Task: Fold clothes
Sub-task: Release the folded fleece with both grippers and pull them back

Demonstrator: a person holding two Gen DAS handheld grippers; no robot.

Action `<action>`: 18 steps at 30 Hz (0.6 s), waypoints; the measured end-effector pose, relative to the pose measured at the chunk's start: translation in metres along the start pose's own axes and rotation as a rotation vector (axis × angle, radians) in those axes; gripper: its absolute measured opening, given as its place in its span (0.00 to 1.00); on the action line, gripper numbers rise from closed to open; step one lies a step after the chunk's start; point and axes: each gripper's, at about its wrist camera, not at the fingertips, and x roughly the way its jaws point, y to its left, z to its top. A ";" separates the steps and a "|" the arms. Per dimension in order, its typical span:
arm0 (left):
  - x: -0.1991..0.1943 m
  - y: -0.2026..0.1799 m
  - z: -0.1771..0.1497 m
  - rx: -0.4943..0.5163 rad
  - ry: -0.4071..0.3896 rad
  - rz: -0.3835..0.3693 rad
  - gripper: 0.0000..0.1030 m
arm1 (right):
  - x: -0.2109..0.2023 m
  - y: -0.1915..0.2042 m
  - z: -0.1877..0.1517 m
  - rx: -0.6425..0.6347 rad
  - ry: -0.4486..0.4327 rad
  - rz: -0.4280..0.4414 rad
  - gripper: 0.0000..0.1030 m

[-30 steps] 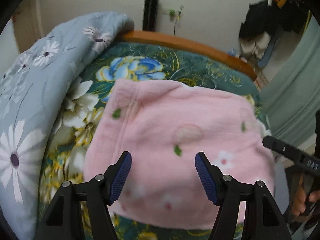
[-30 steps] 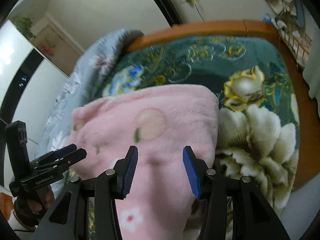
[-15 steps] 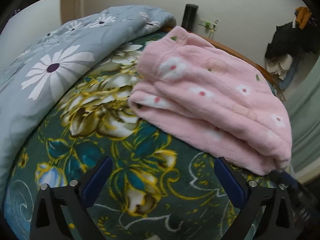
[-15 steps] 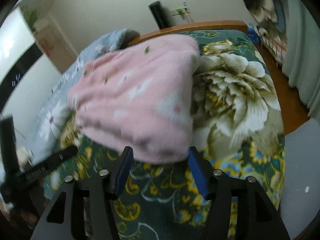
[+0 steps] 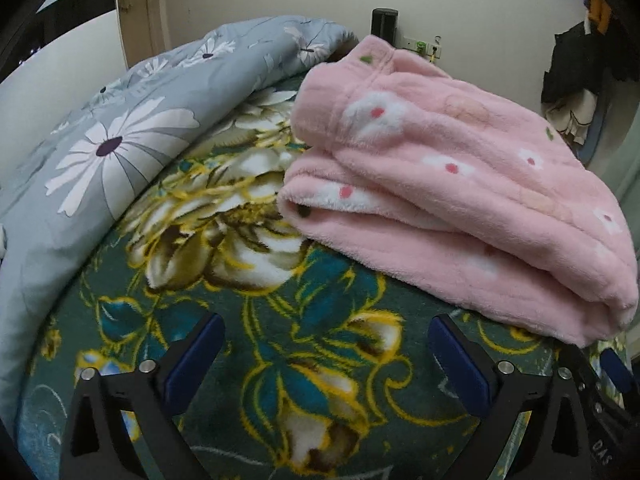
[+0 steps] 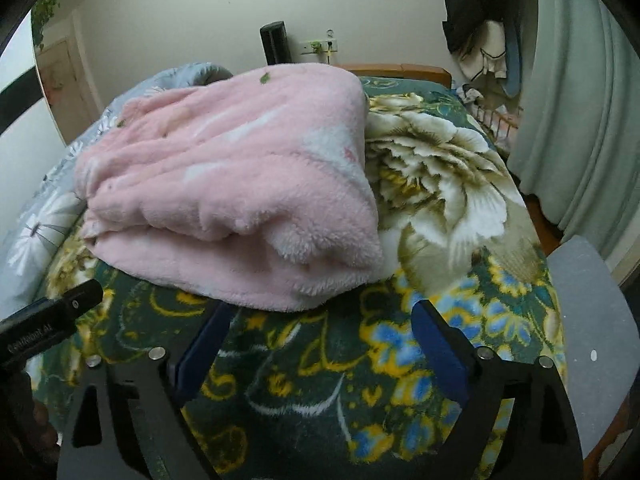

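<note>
A pink fleece garment (image 5: 460, 184) with white flowers lies folded in layers on the dark green flowered bedspread (image 5: 280, 320). It also shows in the right wrist view (image 6: 240, 188). My left gripper (image 5: 324, 344) is open and empty, low over the bedspread, in front of and left of the garment. My right gripper (image 6: 320, 332) is open and empty, just in front of the garment's near edge. The left gripper's body (image 6: 48, 324) shows at the left edge of the right wrist view.
A grey-blue daisy quilt (image 5: 120, 140) is bunched along the left side of the bed. A wooden bed frame (image 6: 400, 68) runs along the far end. Hanging clothes (image 6: 484, 32) and a green curtain (image 6: 580, 120) stand at the right. A grey chair back (image 6: 588, 320) is near right.
Both grippers have pulled back and down from above the garment to low over the bedspread in front of it. Both jaws have opened wider. The garment lies folded.
</note>
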 end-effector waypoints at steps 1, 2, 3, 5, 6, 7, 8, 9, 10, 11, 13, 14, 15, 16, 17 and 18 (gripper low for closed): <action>0.001 0.000 0.000 -0.007 0.003 -0.001 1.00 | 0.001 0.000 0.000 -0.001 -0.003 -0.003 0.94; 0.002 0.000 0.000 -0.014 0.007 -0.005 1.00 | 0.000 0.000 -0.001 -0.002 -0.008 -0.006 0.95; 0.003 -0.001 0.000 -0.018 0.008 -0.012 1.00 | 0.000 0.000 -0.001 -0.004 -0.013 -0.008 0.95; 0.003 -0.003 0.000 -0.020 0.005 -0.027 1.00 | 0.000 0.001 -0.002 -0.009 -0.021 -0.013 0.96; 0.003 -0.005 0.000 -0.019 0.004 -0.030 1.00 | 0.000 0.001 -0.002 -0.011 -0.021 -0.015 0.96; 0.004 -0.006 0.000 -0.019 0.004 -0.030 1.00 | 0.001 0.001 -0.002 -0.014 -0.022 -0.019 0.96; 0.004 -0.006 0.000 -0.024 0.005 -0.033 1.00 | 0.002 0.002 -0.002 -0.018 -0.022 -0.023 0.96; 0.005 -0.006 0.001 -0.033 0.006 -0.040 1.00 | 0.003 0.004 -0.002 -0.024 -0.022 -0.030 0.96; 0.005 -0.006 0.001 -0.042 0.006 -0.049 1.00 | 0.004 0.005 -0.002 -0.030 -0.023 -0.038 0.96; 0.005 -0.005 0.001 -0.049 0.005 -0.055 1.00 | 0.004 0.007 -0.002 -0.036 -0.023 -0.045 0.96; 0.004 -0.005 0.002 -0.056 0.001 -0.062 1.00 | 0.005 0.008 -0.002 -0.042 -0.022 -0.054 0.96; 0.004 -0.006 0.002 -0.054 -0.001 -0.062 1.00 | 0.005 0.008 -0.002 -0.042 -0.021 -0.055 0.96; 0.003 -0.007 0.003 -0.054 -0.005 -0.062 1.00 | 0.005 0.008 -0.002 -0.042 -0.021 -0.056 0.96; 0.002 -0.008 0.003 -0.052 -0.008 -0.062 1.00 | 0.006 0.008 -0.002 -0.042 -0.020 -0.057 0.96; 0.001 -0.009 0.003 -0.049 -0.010 -0.062 1.00 | 0.006 0.008 -0.003 -0.042 -0.019 -0.058 0.96; 0.000 -0.011 0.003 -0.043 -0.013 -0.060 1.00 | 0.006 0.008 -0.003 -0.042 -0.019 -0.062 0.96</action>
